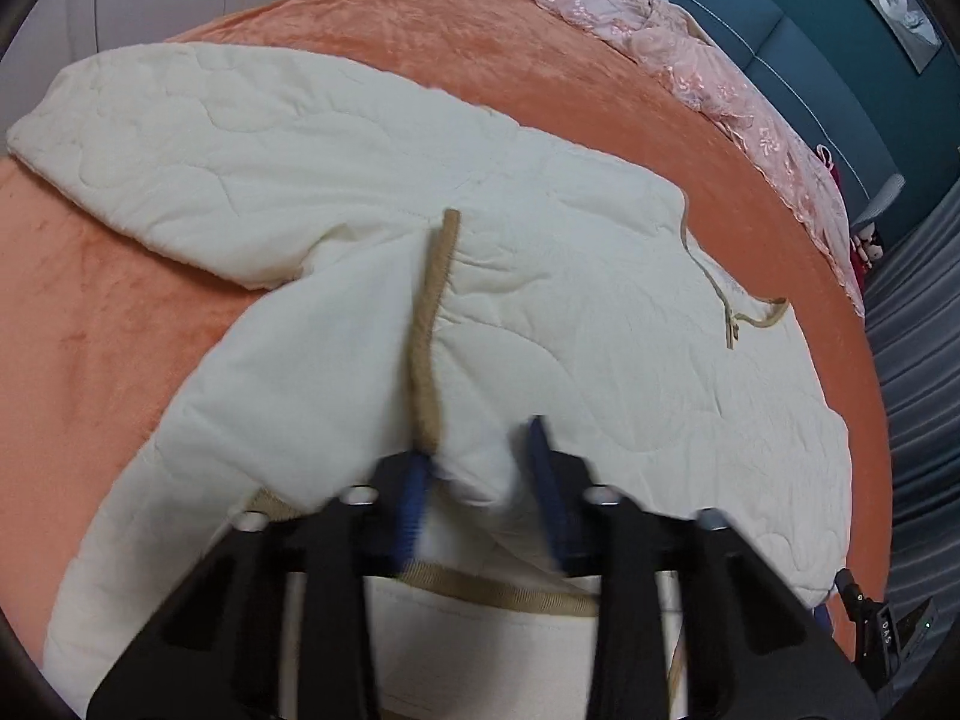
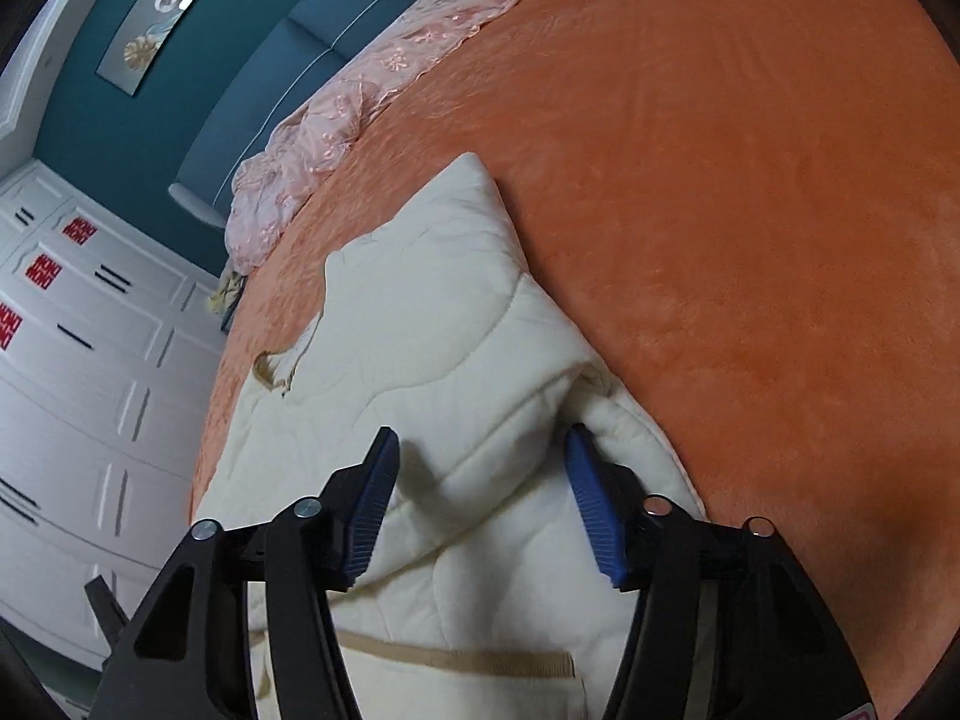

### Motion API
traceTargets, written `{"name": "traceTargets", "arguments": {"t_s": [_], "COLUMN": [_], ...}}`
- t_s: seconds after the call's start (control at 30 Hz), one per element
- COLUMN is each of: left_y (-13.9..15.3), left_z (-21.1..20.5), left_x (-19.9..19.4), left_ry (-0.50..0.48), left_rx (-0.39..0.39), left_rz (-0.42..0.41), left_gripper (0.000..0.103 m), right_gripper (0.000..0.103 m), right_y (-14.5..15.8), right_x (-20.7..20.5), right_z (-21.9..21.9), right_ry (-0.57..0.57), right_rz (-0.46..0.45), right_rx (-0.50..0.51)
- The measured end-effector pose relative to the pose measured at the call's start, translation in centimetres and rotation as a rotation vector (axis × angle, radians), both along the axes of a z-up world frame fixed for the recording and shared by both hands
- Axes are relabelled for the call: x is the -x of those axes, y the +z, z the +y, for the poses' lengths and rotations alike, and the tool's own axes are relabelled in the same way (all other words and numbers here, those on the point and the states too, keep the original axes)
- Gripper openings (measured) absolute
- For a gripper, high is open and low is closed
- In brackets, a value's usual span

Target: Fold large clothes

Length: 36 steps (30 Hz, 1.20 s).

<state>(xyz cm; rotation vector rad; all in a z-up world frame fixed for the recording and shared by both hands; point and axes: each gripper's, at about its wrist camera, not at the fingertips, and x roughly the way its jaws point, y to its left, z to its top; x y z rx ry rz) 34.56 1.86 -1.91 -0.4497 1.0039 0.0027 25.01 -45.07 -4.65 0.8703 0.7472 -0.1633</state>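
Cream quilted jacket point(image 1: 570, 312) spread flat across orange bed cover, tan trim at edges. One sleeve point(image 1: 198, 138) laid out sideways toward far left in left view. Tan-edged cuff fold point(image 1: 433, 324) bunched up at near side, blurred. Tan zipper pull seen at collar opening. Tan-trimmed pocket band shown near bottom edge.

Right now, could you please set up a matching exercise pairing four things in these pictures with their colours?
Things:
1. jacket
2. bed cover
3. lace cloth
4. gripper pads

Colours:
A. blue
B. pale pink
C. cream
D. orange

Pairs: 1-C, 2-D, 3-B, 4-A
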Motion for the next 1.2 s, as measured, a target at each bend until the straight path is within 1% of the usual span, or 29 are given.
{"name": "traceTargets", "arguments": {"t_s": [0.03,0.07,0.1,0.13,0.17,0.2,0.23,0.27,0.3,0.33,0.37,0.4,0.43,0.53,0.6,0.67,0.7,0.73,0.77,0.8,0.87,0.93,1.0,1.1,1.2], "left_y": [0.7,1.7,2.8,4.1,5.1,5.8,5.9,5.3,4.1,2.6,0.7,-0.9,-2.1,-3.0,-3.4,-3.4,-3.3,-3.3,-3.4,-3.4,-3.4,-3.4,-3.4,-3.5,-3.7], "left_z": [0.2,0.5,0.7,0.8,0.9,0.9,0.7,0.4,-0.1,-0.3,-0.6,-0.7,-0.7,-1.2,-1.2,-1.0,-1.0,-1.0,-0.9,-0.9,-1.1,-1.4,-1.6,-1.7,-1.8], "left_x": [-0.4,-0.5,-0.5,-0.3,-0.2,0.1,0.2,0.1,-0.2,-0.5,-0.8,-0.8,-0.6,0.8,1.1,1.1,1.1,1.2,1.3,1.4,1.5,1.5,1.6,1.6,1.6], "left_ry": [-0.004,0.001,-0.002,-0.006,-0.010,-0.013,-0.019,-0.033,-0.046,-0.057,-0.069,-0.071,-0.075,-0.074,-0.070,-0.071,-0.070,-0.070,-0.069,-0.069,-0.069,-0.070,-0.071,-0.072,-0.073], "left_rx": [0.012,0.015,0.014,0.002,-0.016,-0.039,-0.068,-0.110,-0.154,-0.180,-0.191,-0.198,-0.202,-0.255,-0.254,-0.239,-0.236,-0.232,-0.228,-0.226,-0.231,-0.246,-0.258,-0.263,-0.270], "left_rz": [-0.019,-0.052,-0.089,-0.131,-0.166,-0.193,-0.201,-0.194,-0.169,-0.129,-0.077,-0.041,-0.039,-0.130,-0.149,-0.154,-0.159,-0.164,-0.167,-0.171,-0.176,-0.178,-0.179,-0.181,-0.183], "left_gripper": [0.007,0.006,0.006,0.006,0.006,0.006,0.007,0.007,0.007,0.007,0.007,0.007,0.007,0.010,0.011,0.011,0.011,0.011,0.012,0.012,0.012,0.013,0.013,0.014,0.014], "right_gripper": [0.014,0.010,0.010,0.010,0.009,0.009,0.009,0.008,0.008,0.008,0.008,0.008,0.008,0.014,0.017,0.018,0.022,0.026,0.029,0.029,0.028,0.027,0.025,0.025,0.026], "right_y": [0.5,1.4,2.6,3.9,5.1,5.5,5.4,4.5,2.9,1.3,-0.2,-1.0,-1.3,-1.3,-0.8,0.8,2.2,3.6,4.9,5.9,6.5,6.0,5.3,3.7,1.0], "right_x": [-0.5,-0.6,-0.4,-0.2,0.0,0.2,0.1,-0.3,-0.8,-1.1,-1.2,-1.0,-0.9,-1.2,-1.0,0.1,1.1,1.9,2.4,2.2,0.5,-1.1,-2.5,-4.0,-4.4], "right_z": [-0.3,-0.6,-0.5,-0.2,0.5,0.9,1.6,2.0,2.2,2.0,1.8,1.6,1.5,1.7,2.1,3.1,4.0,5.2,6.5,7.8,11.0,14.8,18.2,21.3,22.5], "right_ry": [-0.006,-0.013,-0.019,-0.010,0.004,0.016,0.031,0.050,0.058,0.057,0.056,0.054,0.048,0.047,0.029,-0.030,-0.073,-0.099,-0.098,-0.064,0.085,0.218,0.314,0.387,0.403], "right_rz": [-0.011,-0.057,-0.110,-0.154,-0.182,-0.187,-0.161,-0.106,-0.037,0.025,0.066,0.072,0.070,0.090,0.103,0.107,0.091,0.062,0.023,-0.004,-0.020,-0.026,-0.023,-0.002,0.067], "right_rx": [-0.001,-0.016,-0.015,0.014,0.073,0.133,0.198,0.248,0.266,0.258,0.242,0.230,0.226,0.252,0.292,0.362,0.413,0.468,0.507,0.519,0.513,0.526,0.566,0.572,0.583]}}
